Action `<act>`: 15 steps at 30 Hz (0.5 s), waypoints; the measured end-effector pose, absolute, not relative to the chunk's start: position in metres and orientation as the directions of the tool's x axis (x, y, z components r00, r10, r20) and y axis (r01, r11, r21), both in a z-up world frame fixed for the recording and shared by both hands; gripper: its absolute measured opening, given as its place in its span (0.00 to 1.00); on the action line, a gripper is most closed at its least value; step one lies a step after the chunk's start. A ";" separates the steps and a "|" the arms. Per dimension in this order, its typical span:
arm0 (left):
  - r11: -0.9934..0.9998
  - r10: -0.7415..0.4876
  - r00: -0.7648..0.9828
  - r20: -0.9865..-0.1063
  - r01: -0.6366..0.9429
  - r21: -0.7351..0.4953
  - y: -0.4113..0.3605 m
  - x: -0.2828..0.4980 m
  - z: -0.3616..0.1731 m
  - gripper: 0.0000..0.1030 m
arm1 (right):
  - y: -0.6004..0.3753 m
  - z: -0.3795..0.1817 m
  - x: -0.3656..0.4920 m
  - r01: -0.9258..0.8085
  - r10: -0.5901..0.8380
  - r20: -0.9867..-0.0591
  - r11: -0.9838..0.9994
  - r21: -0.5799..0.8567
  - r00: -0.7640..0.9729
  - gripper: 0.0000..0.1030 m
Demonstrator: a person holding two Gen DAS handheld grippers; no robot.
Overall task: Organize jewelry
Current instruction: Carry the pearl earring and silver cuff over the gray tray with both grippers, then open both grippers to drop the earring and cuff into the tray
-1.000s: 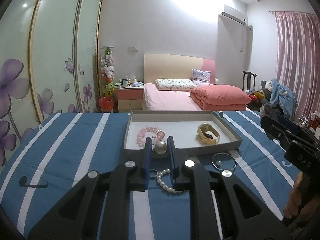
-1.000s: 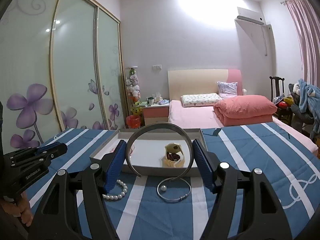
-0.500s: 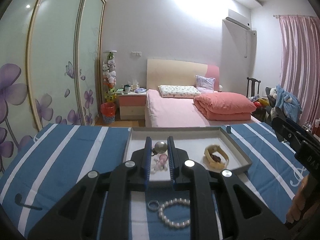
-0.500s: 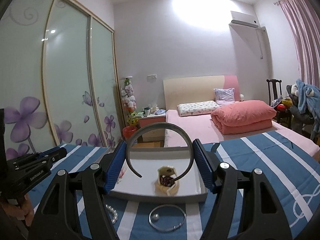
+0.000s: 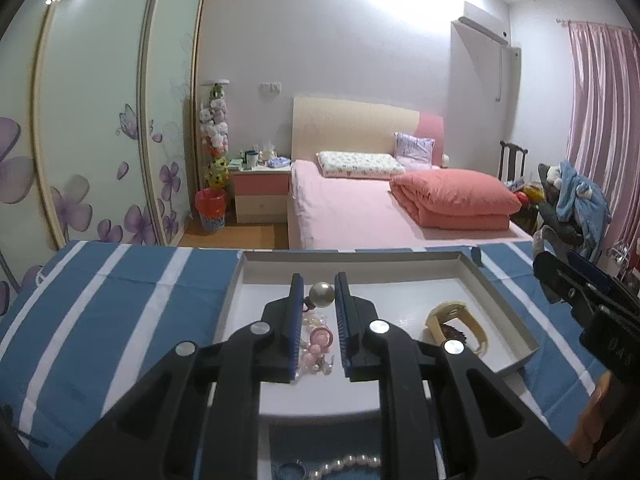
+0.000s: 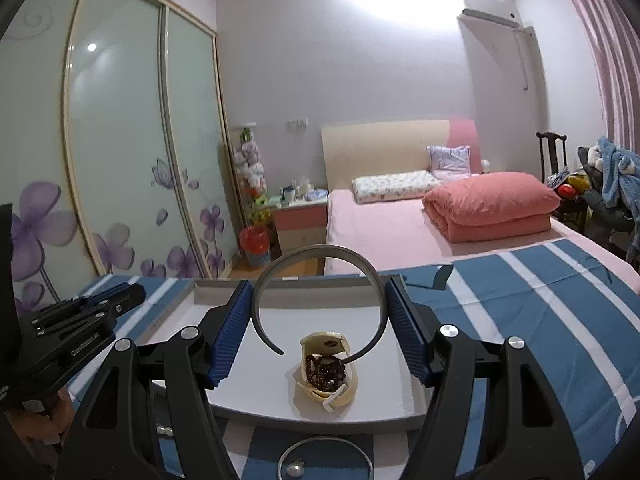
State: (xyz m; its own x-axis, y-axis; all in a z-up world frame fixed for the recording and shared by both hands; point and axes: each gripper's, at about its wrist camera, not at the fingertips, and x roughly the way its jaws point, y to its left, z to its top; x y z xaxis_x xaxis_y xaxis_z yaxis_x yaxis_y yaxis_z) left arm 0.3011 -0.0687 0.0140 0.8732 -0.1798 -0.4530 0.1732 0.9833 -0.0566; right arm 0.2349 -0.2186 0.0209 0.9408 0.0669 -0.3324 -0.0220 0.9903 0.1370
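Observation:
My left gripper (image 5: 318, 294) is shut on a big pearl bead (image 5: 322, 295) and holds it above the white tray (image 5: 504, 300), over a pink bead bracelet (image 5: 316, 342). My right gripper (image 6: 320, 304) is shut on a grey open bangle (image 6: 320, 256), held over the tray (image 6: 256, 388) above a cream bracelet with dark beads (image 6: 326, 368). That cream bracelet also shows in the left wrist view (image 5: 456, 326).
A white pearl strand (image 5: 348, 465) and a small ring (image 5: 290, 470) lie on the blue striped cloth (image 5: 100, 320) in front of the tray. A thin silver bangle (image 6: 326, 458) lies in front of the tray. A bed stands behind.
Both grippers have moved forward and up over the tray, each still holding its piece. The pearl strand and silver bangle have dropped to the bottom of the views.

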 end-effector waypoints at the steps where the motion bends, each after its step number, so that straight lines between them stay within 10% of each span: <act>1: 0.983 -0.181 0.868 -0.462 0.175 -0.056 -0.071 0.306 0.011 0.16 | -0.218 0.018 0.239 -0.023 0.069 -0.344 0.990 0.136 0.937 0.65; 15: 0.980 -0.200 0.796 -0.571 0.171 -0.105 -0.070 0.357 -0.028 0.16 | -0.214 -0.019 0.286 -0.027 0.108 -0.524 0.987 0.161 0.845 0.66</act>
